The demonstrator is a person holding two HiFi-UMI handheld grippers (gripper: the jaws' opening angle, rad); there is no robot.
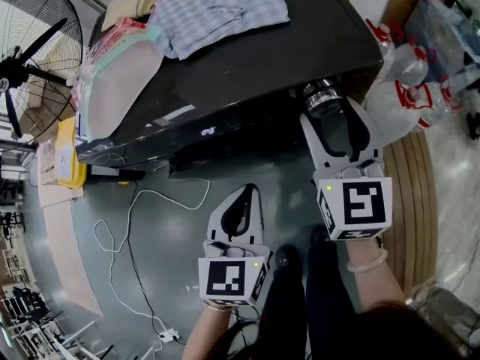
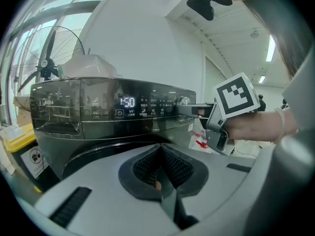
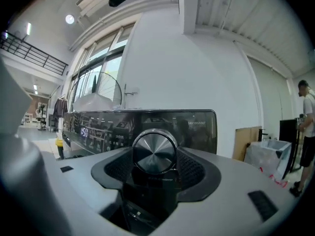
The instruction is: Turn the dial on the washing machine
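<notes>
**A:** Where's the dial (image 3: 155, 151) just now?

**B:** Right between the jaws of the right tool (image 1: 328, 111). It's the round, brushed-metal knob on the front panel of the washing machine (image 1: 247, 73), at the panel's end nearest that tool. In the right gripper view it fills the gap from pad to pad.

**A:** So the tool has hold of it?

**B:** It looks that way. The ribbed pads sit against the dial's rim on both sides with no gap showing, so the right tool is clamped on the dial and points nearly level at the panel.

**A:** And the other one?

**B:** The left tool (image 1: 241, 195) is closed with nothing in it, its two pads meeting along one line. It hangs lower than the right tool and off to its left, well back from the machine and over the floor (image 1: 172, 223).

**A:** Anything ahead of the left tool?

**B:** The lit display (image 2: 127, 102) reading 1:50, straight ahead of it and slightly to its left, with a row of small icons running toward the right tool.

**A:** What else is around?

**B:** A checked cloth (image 1: 225, 6) lies on the machine's top, beyond both tools. A fan (image 1: 30, 66) stands far left of the left tool, a white cable (image 1: 142, 201) trails on the floor left of it, and plastic bottles (image 1: 409, 73) stand to the right of the right tool.
</notes>
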